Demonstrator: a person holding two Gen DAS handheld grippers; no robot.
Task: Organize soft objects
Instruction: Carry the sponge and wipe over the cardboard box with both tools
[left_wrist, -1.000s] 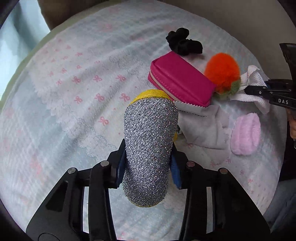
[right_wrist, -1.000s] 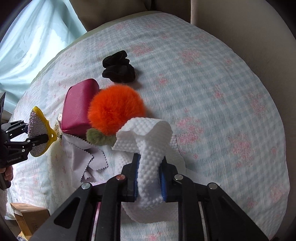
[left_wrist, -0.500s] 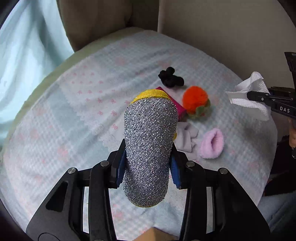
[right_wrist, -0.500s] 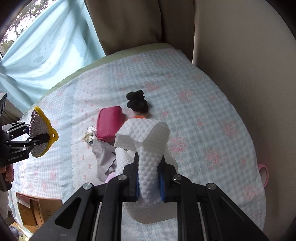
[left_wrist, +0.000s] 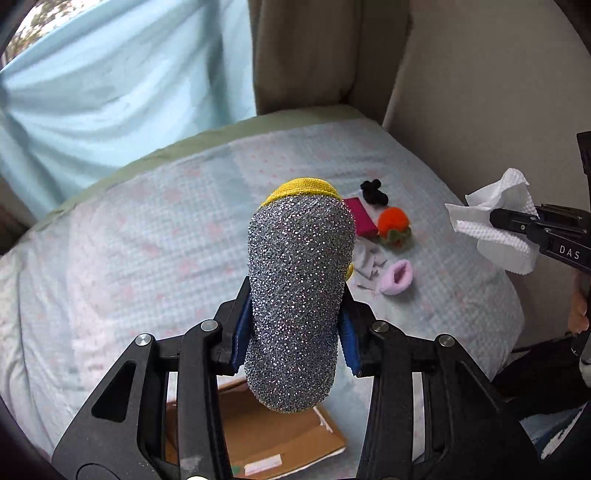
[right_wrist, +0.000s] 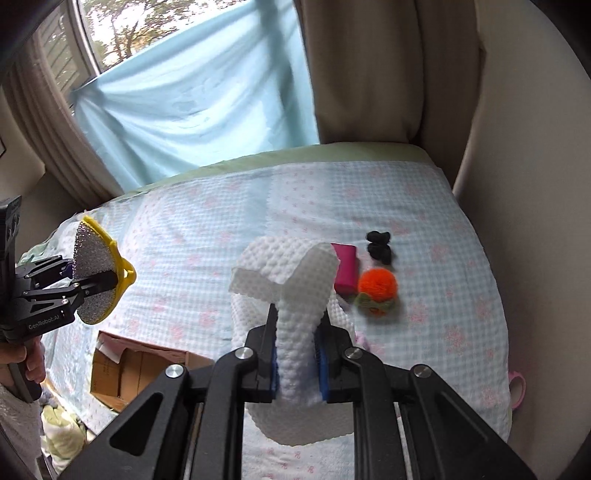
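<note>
Hiding part of the pink pouch (left_wrist: 361, 220), the sponge (left_wrist: 299, 295) possibly overlaps it.

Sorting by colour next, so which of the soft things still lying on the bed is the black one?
The black scrunchie, farthest back on the bedspread, behind the orange pom-pom and beside the magenta pouch.

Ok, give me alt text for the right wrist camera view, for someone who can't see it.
The right hand-held gripper clamps a white bumpy cloth above a bed. On the bed lie a pink pouch, an orange pompom and a black scrunchie. At left, the left hand-held gripper holds a glittery sponge.
</note>
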